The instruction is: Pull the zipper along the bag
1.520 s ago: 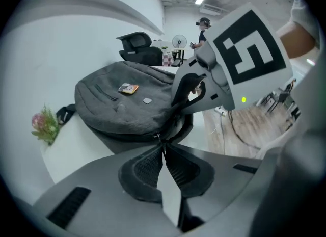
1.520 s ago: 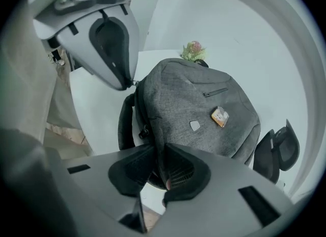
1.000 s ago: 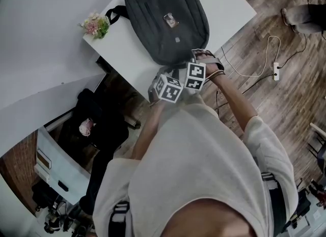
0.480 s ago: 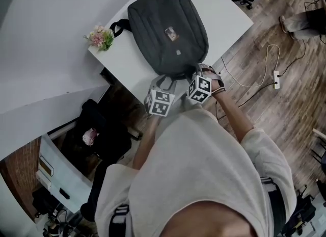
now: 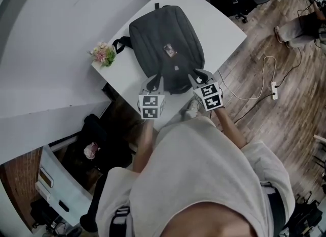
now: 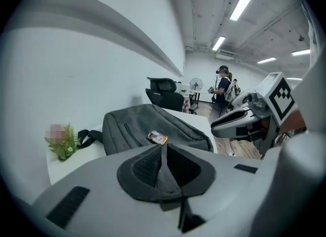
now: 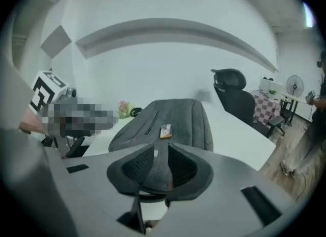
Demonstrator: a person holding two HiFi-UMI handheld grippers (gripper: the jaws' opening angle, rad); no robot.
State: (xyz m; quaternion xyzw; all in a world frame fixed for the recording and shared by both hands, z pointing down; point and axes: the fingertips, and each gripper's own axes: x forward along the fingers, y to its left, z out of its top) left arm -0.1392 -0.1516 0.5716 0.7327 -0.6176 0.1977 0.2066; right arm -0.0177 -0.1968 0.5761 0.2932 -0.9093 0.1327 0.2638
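Well, I think no pulling is done yet. The bag (image 5: 167,47) lies by the surface's (image 5: 219,24) near edge. My left gripper (image 5: 154,82) and right gripper (image 5: 200,76) are closing their jaws on nothing.

White table (image 5: 220,26) over a wood floor, dark grey bag (image 5: 165,47) lying flat across its middle, small bunch of pink flowers (image 5: 103,54) at one edge, near the bag's strap

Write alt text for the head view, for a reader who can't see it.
Seen from above, a dark grey backpack lies on a white table. The left claw and right claw are poised at its near edge, jaws closing with nothing between them. A small flower bunch sits at the table's left corner.
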